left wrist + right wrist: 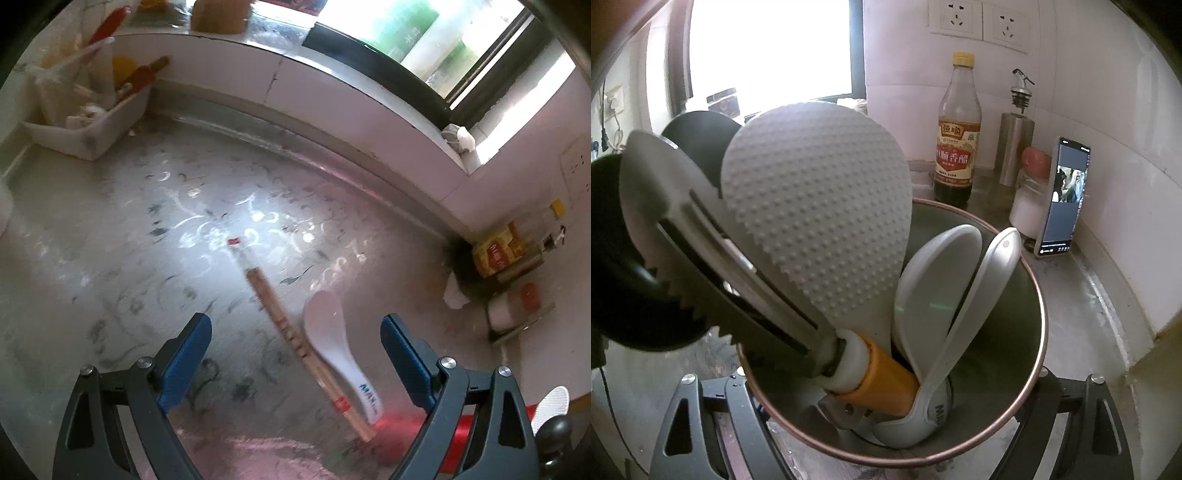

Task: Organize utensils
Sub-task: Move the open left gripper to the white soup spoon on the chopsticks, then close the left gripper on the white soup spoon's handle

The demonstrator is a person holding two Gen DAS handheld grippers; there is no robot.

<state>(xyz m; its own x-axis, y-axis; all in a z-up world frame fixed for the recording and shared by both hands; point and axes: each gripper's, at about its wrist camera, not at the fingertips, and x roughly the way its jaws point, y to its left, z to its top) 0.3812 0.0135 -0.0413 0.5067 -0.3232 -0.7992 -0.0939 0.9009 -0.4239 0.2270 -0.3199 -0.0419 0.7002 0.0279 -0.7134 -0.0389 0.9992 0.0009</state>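
My left gripper hangs spread and empty over the bench, where wrapped chopsticks and a white rice spoon lie side by side near its front edge. My right gripper pinches a metal utensil cup holding a dotted rice paddle, serrated spatula and spoons.

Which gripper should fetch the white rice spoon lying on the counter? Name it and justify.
Left. The left gripper is open above the white rice spoon and chopsticks; the right gripper is shut on the utensil holder.
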